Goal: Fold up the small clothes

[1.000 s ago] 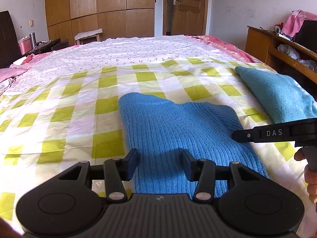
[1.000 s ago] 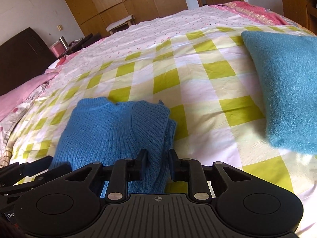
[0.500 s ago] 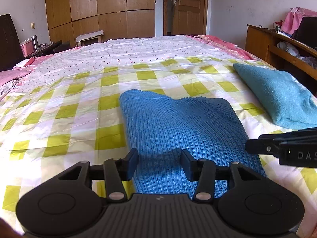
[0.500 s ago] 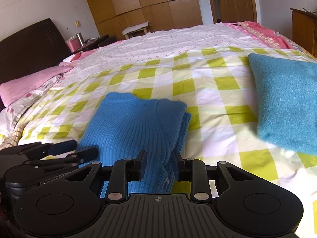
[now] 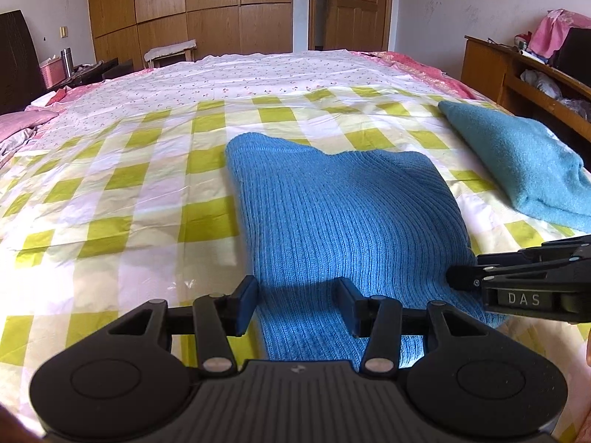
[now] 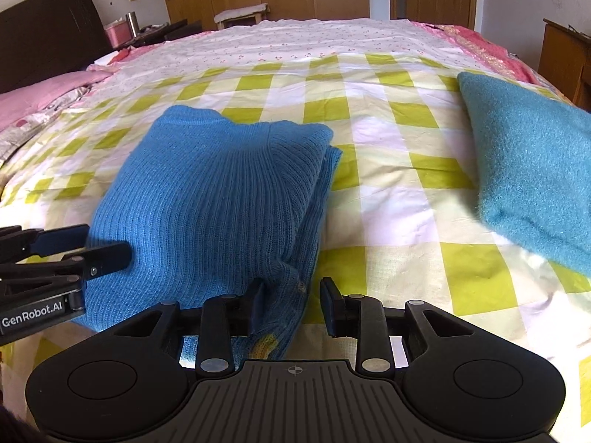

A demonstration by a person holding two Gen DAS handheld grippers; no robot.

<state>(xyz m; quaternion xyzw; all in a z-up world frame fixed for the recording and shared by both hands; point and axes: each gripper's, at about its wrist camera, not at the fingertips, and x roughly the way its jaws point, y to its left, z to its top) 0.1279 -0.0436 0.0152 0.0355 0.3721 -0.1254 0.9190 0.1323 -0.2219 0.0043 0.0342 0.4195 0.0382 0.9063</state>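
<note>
A folded blue ribbed knit sweater [image 5: 340,214] lies on the yellow-checked bedsheet [image 5: 122,199]; it also shows in the right wrist view [image 6: 214,199]. My left gripper [image 5: 297,304] is open, its fingers standing apart over the sweater's near left edge. My right gripper [image 6: 293,304] is open at the sweater's near right corner, with the cloth's edge lying between its fingers. The right gripper also shows at the right of the left wrist view [image 5: 517,280], and the left gripper at the left of the right wrist view [image 6: 66,254].
A folded teal fuzzy garment [image 5: 517,162] lies on the bed to the right, also in the right wrist view [image 6: 532,162]. A wooden desk [image 5: 517,70] stands at the right. Wardrobes [image 5: 192,11] and a door [image 5: 351,3] are beyond the bed. Pink pillows [image 6: 33,99] lie at the left.
My right gripper has opened and let go of the sweater's corner. Both grippers have drawn back and risen a little. The sweater now lies flat.
</note>
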